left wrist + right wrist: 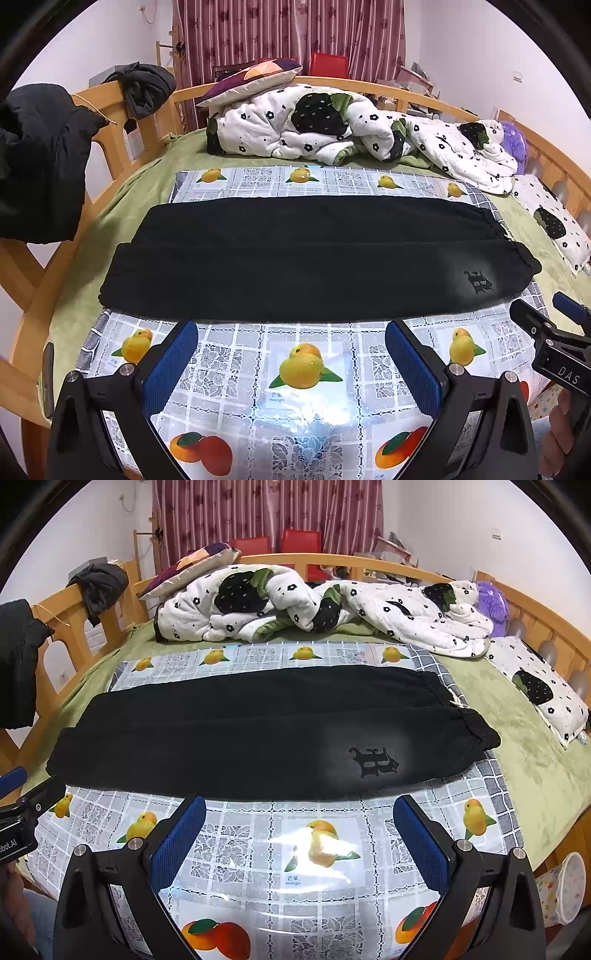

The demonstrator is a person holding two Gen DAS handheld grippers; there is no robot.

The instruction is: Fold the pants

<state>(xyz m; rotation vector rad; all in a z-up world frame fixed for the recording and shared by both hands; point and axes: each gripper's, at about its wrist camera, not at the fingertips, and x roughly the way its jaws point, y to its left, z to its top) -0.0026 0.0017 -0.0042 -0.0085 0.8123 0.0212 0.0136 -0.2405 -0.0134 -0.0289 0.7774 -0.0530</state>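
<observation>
Black pants (314,258) lie flat across a fruit-print plastic cloth (306,369) on the bed, legs side by side, waistband to the right, cuffs to the left. A dark logo (373,762) marks the near leg close to the waistband. My left gripper (291,332) is open and empty, just in front of the pants' near edge. My right gripper (299,808) is open and empty too, in front of the near edge close to the logo. The pants (266,731) fill the middle of the right wrist view. The right gripper's body (554,339) shows at the right of the left wrist view.
A crumpled white flowered quilt (332,125) and a pillow (255,79) lie at the far side of the bed. A wooden bed rail (110,110) with dark clothes (40,158) hung on it runs along the left. A small pillow (543,690) and a purple plush toy (491,602) lie at the right.
</observation>
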